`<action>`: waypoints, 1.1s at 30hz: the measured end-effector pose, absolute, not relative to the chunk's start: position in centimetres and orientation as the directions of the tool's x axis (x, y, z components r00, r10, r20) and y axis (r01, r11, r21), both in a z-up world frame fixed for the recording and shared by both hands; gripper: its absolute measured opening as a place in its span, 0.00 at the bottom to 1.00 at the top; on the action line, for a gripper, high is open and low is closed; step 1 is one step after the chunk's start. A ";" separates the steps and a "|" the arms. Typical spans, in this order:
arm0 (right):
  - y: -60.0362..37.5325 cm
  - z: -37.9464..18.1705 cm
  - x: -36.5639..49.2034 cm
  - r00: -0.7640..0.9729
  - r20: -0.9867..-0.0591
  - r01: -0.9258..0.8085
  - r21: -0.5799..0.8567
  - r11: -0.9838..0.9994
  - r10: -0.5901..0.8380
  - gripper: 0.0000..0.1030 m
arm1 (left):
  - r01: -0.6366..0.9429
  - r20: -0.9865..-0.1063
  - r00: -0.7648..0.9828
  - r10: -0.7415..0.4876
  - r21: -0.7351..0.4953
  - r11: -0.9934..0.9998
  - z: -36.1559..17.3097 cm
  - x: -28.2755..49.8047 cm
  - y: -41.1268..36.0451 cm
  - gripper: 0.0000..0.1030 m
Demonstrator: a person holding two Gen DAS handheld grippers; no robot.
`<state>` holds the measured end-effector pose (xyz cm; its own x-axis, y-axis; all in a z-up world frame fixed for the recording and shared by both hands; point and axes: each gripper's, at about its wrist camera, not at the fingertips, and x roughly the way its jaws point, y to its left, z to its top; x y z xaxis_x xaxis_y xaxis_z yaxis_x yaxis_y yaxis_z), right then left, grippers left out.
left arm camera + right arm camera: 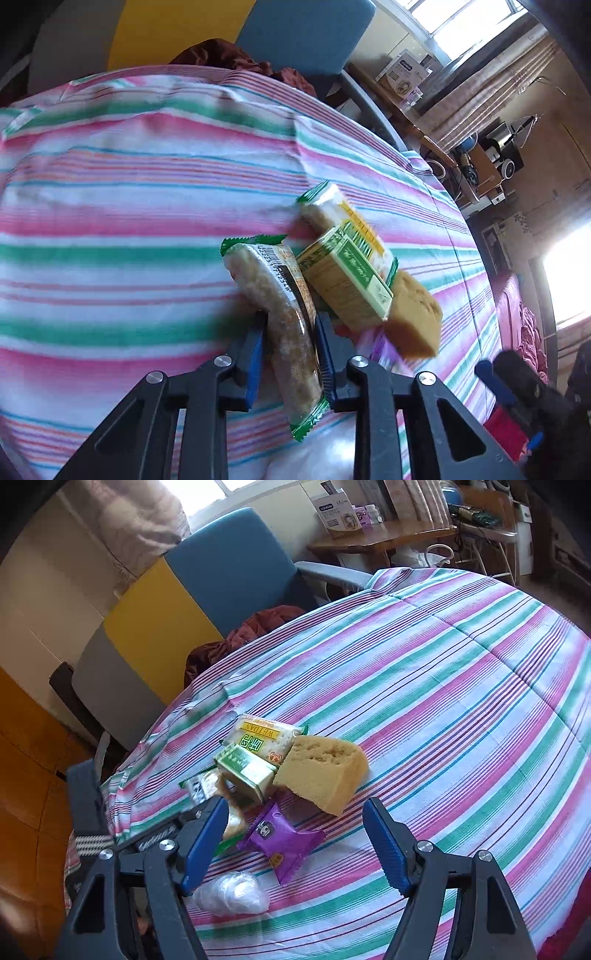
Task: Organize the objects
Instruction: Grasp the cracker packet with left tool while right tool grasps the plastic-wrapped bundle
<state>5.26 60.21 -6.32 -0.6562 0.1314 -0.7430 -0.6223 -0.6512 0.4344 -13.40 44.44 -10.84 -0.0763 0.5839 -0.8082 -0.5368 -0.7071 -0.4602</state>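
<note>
Left wrist view: your left hand-held gripper [290,354] is clamped on a clear-wrapped biscuit pack [275,306], pads on its long sides, so it sits steady. Its far end touches the green box [345,282], which leans on a second biscuit pack [341,218] and the yellow sponge [412,317] — probably you're gathering everything into one pile on the striped table [129,221]. Right wrist view: your right hand-held gripper [295,836] is spread apart, empty, hovering near the purple snack packet [282,840]. A crumpled clear plastic bag [232,891] lies just beside it, apart from the pile.
</note>
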 end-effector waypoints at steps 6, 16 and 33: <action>60.4 -6.2 5.5 -0.656 -0.742 -0.627 0.430 -0.650 0.141 0.73 | -0.543 -0.838 -0.107 0.536 -0.402 -0.737 -10.2 -12.2 38.8 0.25; 59.7 -6.3 4.9 -0.685 -0.726 -0.565 0.470 -0.678 0.067 0.73 | -0.578 -0.853 -0.129 0.507 -0.351 -0.737 -9.6 -8.4 31.9 0.25; 50.0 -8.5 -0.5 -0.539 -0.841 -0.213 0.182 -0.960 -0.040 0.91 | -0.549 -0.830 -0.151 0.537 -0.381 -0.744 -9.9 -7.5 30.5 0.26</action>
<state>-0.54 50.03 -8.47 -0.5390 -0.0401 -0.8413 -0.2130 -0.9599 0.1822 -7.53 30.54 -9.90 -0.1514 0.5368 -0.8300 -0.5490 -0.7439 -0.3809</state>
